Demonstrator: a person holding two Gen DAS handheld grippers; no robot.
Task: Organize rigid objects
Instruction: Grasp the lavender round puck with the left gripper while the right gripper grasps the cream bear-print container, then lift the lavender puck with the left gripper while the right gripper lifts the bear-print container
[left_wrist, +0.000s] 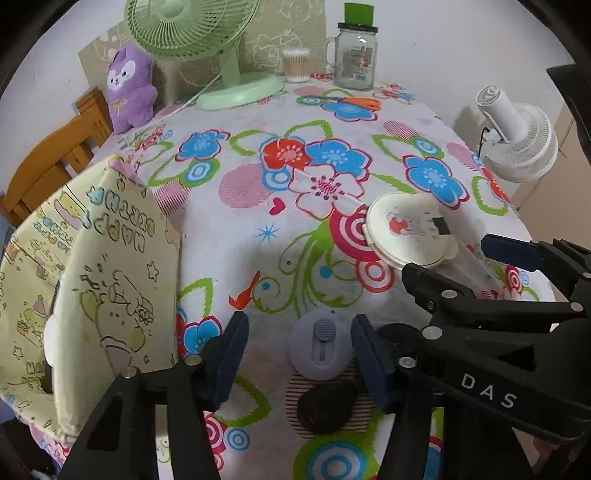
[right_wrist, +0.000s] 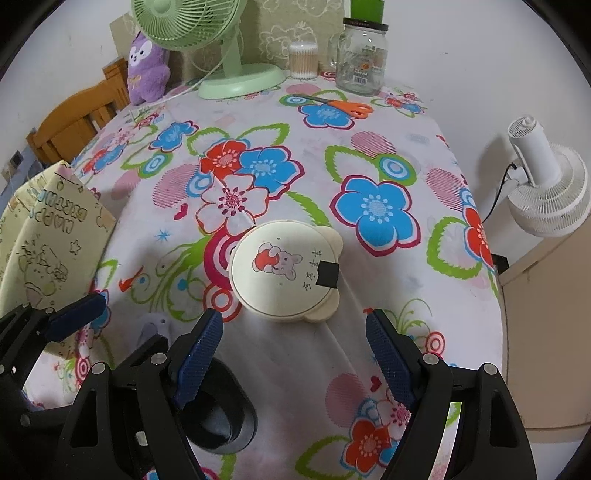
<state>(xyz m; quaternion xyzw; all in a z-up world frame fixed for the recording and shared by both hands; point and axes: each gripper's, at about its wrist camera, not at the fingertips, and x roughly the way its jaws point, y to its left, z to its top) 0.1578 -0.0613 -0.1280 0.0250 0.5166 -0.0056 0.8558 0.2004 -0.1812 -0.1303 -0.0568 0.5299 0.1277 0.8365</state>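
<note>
1. Your left gripper (left_wrist: 299, 354) stands part-open astride the round lilac plastic disc (left_wrist: 320, 349) on the floral tablecloth (left_wrist: 258, 206); centre it before closing.
2. Your right gripper (right_wrist: 293, 354) gapes wide, empty, just short of the cream round lidded container (right_wrist: 284, 275); the dark object beneath looks like a cup, unclear.

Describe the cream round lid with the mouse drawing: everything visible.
The cream lid looks like plastic: round, with small ear-like tabs on its rim. Its top bears a drawing of a grey mouse with a red mushroom, a column of dark characters and a black square patch near one edge. It sits slightly tilted on the floral tablecloth, just ahead of the open right gripper. Nothing grips it.
</note>
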